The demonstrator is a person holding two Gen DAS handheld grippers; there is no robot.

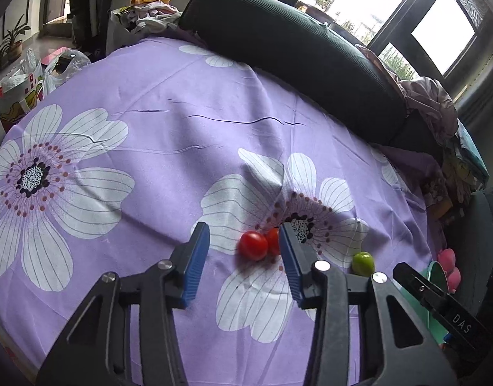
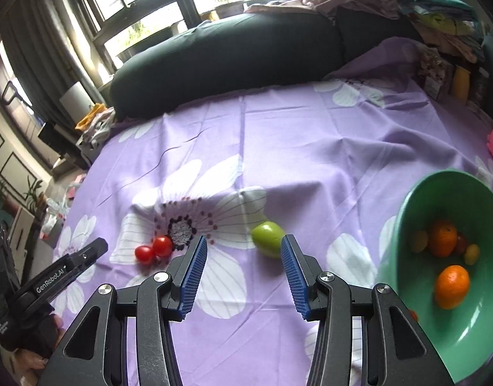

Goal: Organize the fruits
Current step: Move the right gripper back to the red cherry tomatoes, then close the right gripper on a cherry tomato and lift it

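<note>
While two glossy round red cherry tomatoes point(image 1: 253, 245) lie touching on the wrinkled purple floral cloth point(image 1: 182, 103), the left gripper point(image 1: 245, 265) hangs partly open around them, empty. At three o'clock, the right gripper point(image 2: 244, 275), half open and empty, nears a smooth green oval fruit point(image 2: 267, 238), long axis crosswise.

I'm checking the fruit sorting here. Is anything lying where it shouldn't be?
Yes. Two red cherry tomatoes and a green fruit lie loose on the purple flowered cloth, outside the green bowl that already holds oranges. Nothing looks spilled or damaged.
</note>
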